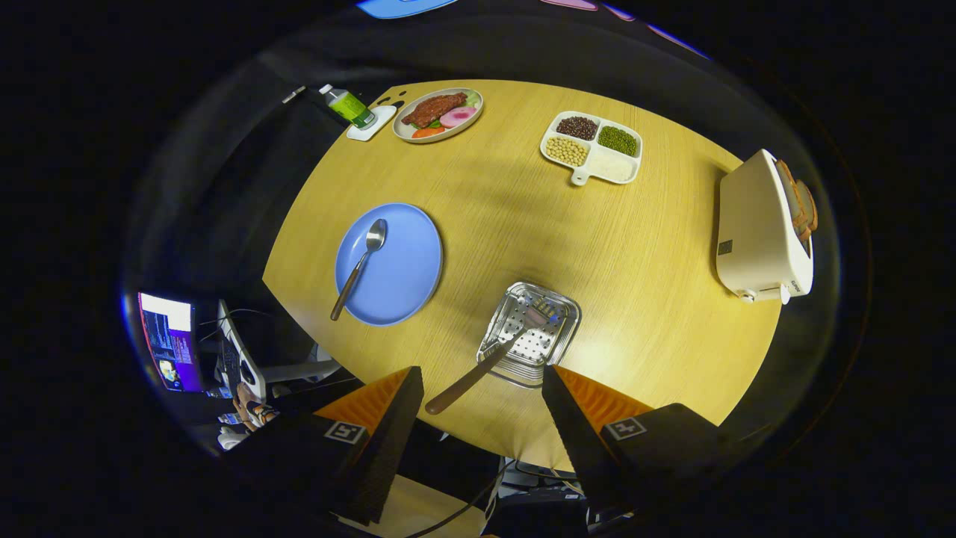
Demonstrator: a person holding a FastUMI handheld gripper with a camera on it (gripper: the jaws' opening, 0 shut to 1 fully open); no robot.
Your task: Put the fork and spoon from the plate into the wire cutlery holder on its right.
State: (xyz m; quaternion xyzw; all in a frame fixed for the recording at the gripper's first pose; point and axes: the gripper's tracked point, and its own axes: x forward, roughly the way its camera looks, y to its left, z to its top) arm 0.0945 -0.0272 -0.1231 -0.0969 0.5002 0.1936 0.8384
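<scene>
I look down on a round wooden table from well above it. A blue plate (390, 263) lies beyond my left finger, and a spoon (360, 267) with a brown handle rests on it, the handle reaching past the plate's near rim. To its right stands the metal cutlery holder (532, 331), just ahead of my fingers. The fork (489, 361) stands slanted in it, tines down inside and brown handle leaning out toward me. My gripper (482, 407) is open with nothing between its fingers, hovering above the fork's handle end.
At the table's far side sit a plate of food (438, 113), a small bottle on a white coaster (348, 106) and a divided white dish of beans (591, 146). A white toaster (762, 230) stands at the right edge. A monitor (170, 340) glows off the table to the left.
</scene>
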